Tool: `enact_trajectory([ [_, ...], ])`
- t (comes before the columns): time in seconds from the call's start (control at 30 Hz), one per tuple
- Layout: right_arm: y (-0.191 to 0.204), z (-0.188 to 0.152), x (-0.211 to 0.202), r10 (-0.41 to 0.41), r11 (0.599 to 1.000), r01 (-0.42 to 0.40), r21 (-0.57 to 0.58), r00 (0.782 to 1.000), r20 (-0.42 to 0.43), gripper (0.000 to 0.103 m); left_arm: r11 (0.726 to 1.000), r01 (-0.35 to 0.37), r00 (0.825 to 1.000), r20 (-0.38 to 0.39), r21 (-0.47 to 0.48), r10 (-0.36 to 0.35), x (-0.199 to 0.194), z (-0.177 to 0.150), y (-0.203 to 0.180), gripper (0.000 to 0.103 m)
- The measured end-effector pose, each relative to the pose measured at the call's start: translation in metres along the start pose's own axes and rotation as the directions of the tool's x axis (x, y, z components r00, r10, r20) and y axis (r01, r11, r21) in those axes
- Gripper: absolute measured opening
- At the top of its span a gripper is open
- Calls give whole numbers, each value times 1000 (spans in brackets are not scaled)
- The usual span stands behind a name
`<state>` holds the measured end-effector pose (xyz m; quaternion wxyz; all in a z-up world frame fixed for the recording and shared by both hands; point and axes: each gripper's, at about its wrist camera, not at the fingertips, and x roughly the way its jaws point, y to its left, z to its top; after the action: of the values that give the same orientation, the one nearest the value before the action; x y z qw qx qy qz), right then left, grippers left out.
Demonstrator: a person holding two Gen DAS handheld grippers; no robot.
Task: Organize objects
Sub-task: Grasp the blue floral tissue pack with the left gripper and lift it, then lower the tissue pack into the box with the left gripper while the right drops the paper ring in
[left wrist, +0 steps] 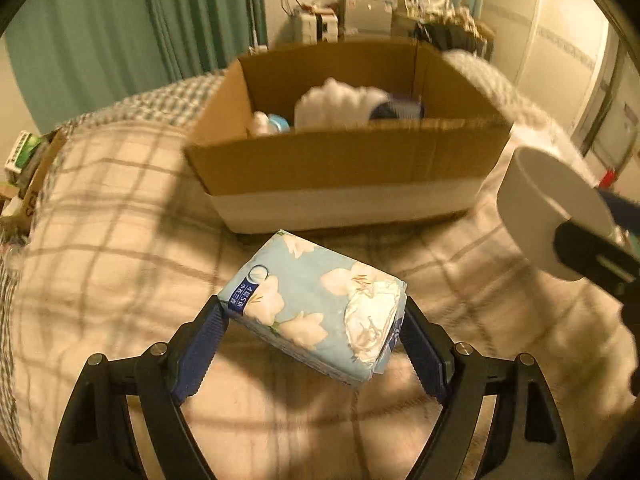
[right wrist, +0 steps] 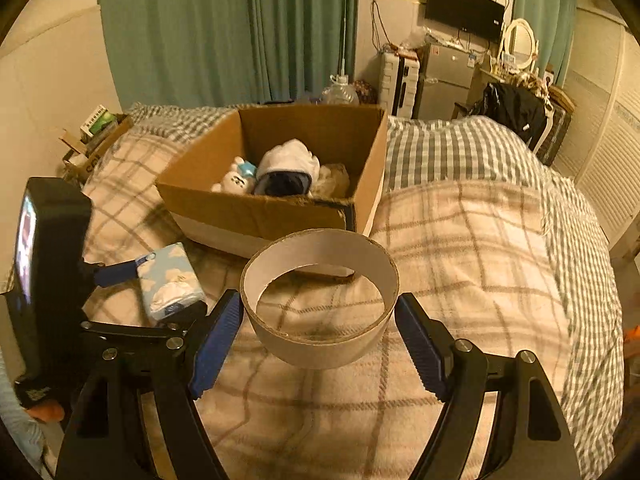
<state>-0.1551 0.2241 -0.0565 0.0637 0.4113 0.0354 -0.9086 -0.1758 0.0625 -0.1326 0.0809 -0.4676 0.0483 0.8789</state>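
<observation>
My left gripper [left wrist: 314,320] is shut on a light-blue flowered tissue pack [left wrist: 316,304] and holds it above the plaid blanket, just in front of an open cardboard box [left wrist: 340,160]. My right gripper [right wrist: 320,308] is shut on a cardboard tape ring [right wrist: 320,300], held above the blanket in front of the same box [right wrist: 256,208]. The ring [left wrist: 552,212] also shows at the right of the left wrist view. The tissue pack [right wrist: 170,280] and the left gripper show at the left of the right wrist view. The box holds a white plush toy [right wrist: 236,178], white cloth [right wrist: 290,158] and a dark item [right wrist: 282,184].
The box stands on a bed with a beige plaid blanket [right wrist: 460,248] and a grey checked cover [right wrist: 460,148]. Green curtains [right wrist: 224,28], a small fridge [right wrist: 444,76], a monitor and a mirror stand behind. A carton of clutter [right wrist: 96,132] sits at the bed's left.
</observation>
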Motion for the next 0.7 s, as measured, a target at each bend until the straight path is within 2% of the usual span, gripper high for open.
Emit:
enact_trajectory([
  [0.17,4,7,-31,-1,1000,2,-7,998,56,78,1000,14,997,80,-27,-12,-37,10,6,86],
  [0.33,8,25,-66,-17,999,22,-39,992,124,78,999,30,984,175,-16,-27,-81,29,8,86],
  [0.5,12,61,-105,-15,997,31,-74,977,212,78,999,39,967,252,-21,-32,-113,63,16,86],
  [0.7,11,119,-133,9,996,17,-86,956,292,78,1000,9,946,325,-20,-2,-139,114,30,86],
])
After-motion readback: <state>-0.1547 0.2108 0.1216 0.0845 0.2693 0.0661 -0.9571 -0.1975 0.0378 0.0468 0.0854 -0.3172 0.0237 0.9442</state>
